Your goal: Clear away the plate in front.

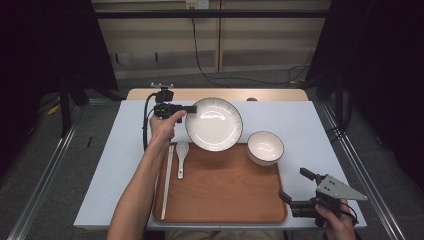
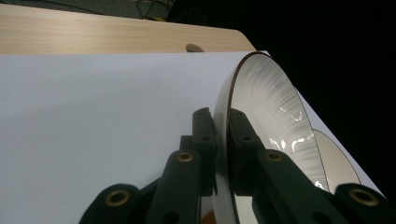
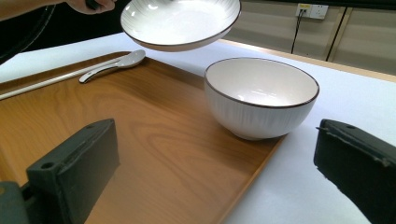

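Over the white table (image 1: 300, 125), the left gripper (image 1: 192, 108) pinches the plate (image 1: 214, 124) rim; it could slip and break.

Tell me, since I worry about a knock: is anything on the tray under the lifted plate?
Partly. The plate, clamped by the left gripper, hangs over the tray's far edge; spoon and bowl flank it, not beneath.
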Available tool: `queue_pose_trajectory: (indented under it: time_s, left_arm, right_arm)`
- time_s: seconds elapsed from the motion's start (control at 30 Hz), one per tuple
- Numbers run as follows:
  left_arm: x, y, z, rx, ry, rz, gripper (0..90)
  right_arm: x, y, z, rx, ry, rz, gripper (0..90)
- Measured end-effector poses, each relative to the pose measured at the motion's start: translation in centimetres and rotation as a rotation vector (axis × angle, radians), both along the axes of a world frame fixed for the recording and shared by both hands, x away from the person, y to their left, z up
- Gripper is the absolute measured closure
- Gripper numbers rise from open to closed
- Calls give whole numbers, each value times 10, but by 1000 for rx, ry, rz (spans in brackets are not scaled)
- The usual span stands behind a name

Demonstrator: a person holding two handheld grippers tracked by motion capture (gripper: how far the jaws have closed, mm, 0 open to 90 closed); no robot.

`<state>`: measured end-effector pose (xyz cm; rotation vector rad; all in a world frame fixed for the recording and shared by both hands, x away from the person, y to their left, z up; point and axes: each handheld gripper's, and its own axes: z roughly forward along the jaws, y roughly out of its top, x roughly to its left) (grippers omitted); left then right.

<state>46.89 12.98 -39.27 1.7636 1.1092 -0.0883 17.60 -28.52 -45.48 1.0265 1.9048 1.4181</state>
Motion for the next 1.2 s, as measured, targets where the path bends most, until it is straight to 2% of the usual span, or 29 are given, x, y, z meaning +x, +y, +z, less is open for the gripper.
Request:
queue_pose_trajectory:
  time_s: [0.03, 0.2, 0.27, 0.4, 0.5, 0.53, 0.57, 0.6, 0.63, 0.7, 0.97, 1.13, 1.17, 1.2]
  left_arm:
    - [-2, 1, 2, 10, -1, -6, 839]
    - [-8, 1, 8, -4, -15, -31, 837]
    - [-11, 2, 9, -18, -5, -42, 837]
    - [-18, 4, 11, -14, -15, -57, 837]
    - [-24, 7, 13, -25, -6, -69, 835]
    - [-26, 9, 14, -37, 11, -71, 835]
    - [-29, 11, 14, -55, 10, -75, 831]
    - [-31, 12, 16, -30, 2, -81, 837]
    - [-33, 13, 16, -35, 11, -84, 839]
    - [-39, 14, 19, -13, -2, -97, 837]
    - [-55, 17, 16, -20, -13, -137, 835]
    - [-62, 15, 8, 13, 2, -130, 835]
    - [-63, 14, 6, 11, -5, -112, 835]
    - [-64, 15, 3, 18, -16, -117, 834]
  right_arm:
    - [0, 0, 0, -5, 0, 1, 0]
    - [1, 1, 0, -9, -3, 8, 0]
    - [1, 1, 0, -8, -3, 5, 0]
    - [1, 1, 0, -6, -1, 6, 0]
    - [1, 1, 0, -3, -4, 10, 0]
    - [1, 1, 0, -4, -5, 9, 0]
    - [1, 1, 0, -3, -3, 9, 0]
    - [1, 1, 0, -5, -5, 9, 0]
    - [1, 2, 0, -8, -5, 3, 0]
    - [1, 3, 0, 1, 2, 2, 0]
    - [2, 4, 0, -11, -1, 5, 0]
    - [2, 3, 0, -12, -2, 2, 0]
    - [2, 4, 0, -12, -1, -1, 0]
    - [3, 4, -1, -13, 0, 1, 0]
